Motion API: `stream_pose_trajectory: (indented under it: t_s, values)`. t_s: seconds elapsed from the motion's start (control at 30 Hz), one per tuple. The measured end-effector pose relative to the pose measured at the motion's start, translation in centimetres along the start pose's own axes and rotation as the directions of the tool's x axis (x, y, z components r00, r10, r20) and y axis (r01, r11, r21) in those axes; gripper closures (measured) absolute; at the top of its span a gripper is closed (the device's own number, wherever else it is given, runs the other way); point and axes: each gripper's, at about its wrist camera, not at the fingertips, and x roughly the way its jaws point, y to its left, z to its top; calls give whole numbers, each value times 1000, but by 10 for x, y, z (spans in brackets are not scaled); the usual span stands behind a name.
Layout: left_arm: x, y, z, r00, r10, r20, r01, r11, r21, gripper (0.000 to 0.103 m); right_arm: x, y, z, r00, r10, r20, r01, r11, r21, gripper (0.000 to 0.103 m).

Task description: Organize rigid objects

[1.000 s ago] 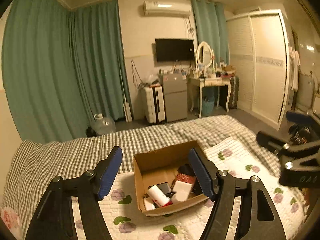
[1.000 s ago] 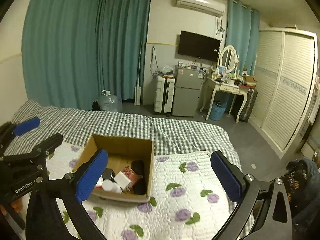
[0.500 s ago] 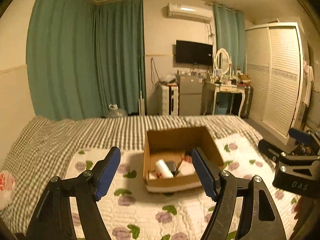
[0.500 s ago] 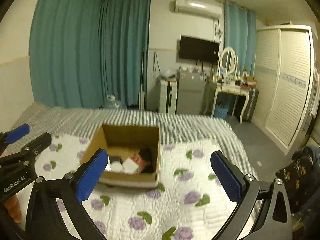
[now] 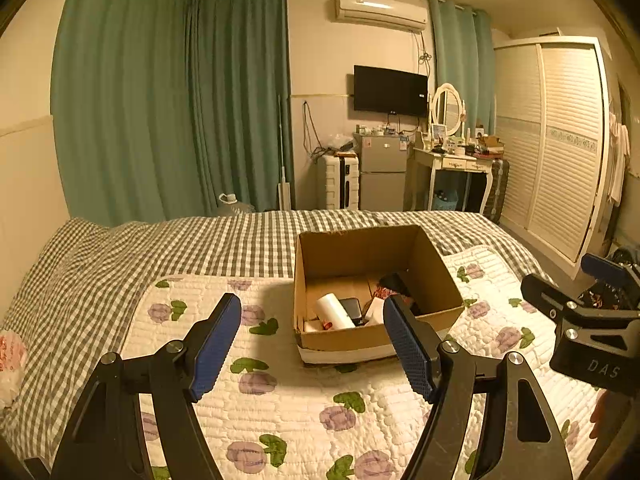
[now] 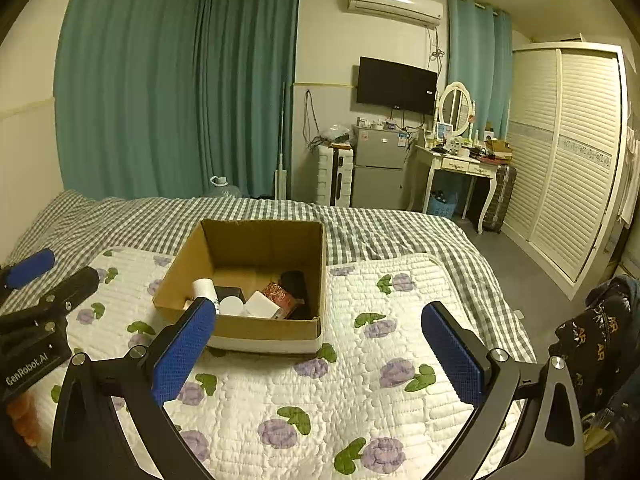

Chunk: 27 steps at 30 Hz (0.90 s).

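Cardboard box [image 5: 376, 280], brown, open-topped and square, sits on the white quilt with purple flowers [image 5: 288, 392] spread over the grey checked bed cover, and it holds the rigid things to be sorted: a white cylindrical bottle [image 5: 334, 312] lying on its side, a black flat case [image 5: 351, 307], a white block [image 6: 262, 305], a red patterned packet [image 6: 279, 294] and a dark object at the box's far right corner.

From the box, both tools are on the near side and above the quilt, touching nothing. The left gripper [image 5: 312, 344] is spread wide and empty, with the box's near wall straight ahead between its blue pads. The right gripper [image 6: 316, 354] is likewise spread wide and empty, and the box lies ahead and to its left.

The bottle's long axis runs from the box's near left corner toward its middle, so the left gripper looks nearer and better lined up; closing across that axis seems the likely next grasp.
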Motion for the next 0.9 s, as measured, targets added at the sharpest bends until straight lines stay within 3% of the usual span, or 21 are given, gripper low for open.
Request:
stream_pose_trajectory:
  t_s: [0.9]
  values:
    - [5,-6,-4,1000,-20,-20,20,1000,14,27,7,-1,-3,999,-12,-33,13,1000,8,0]
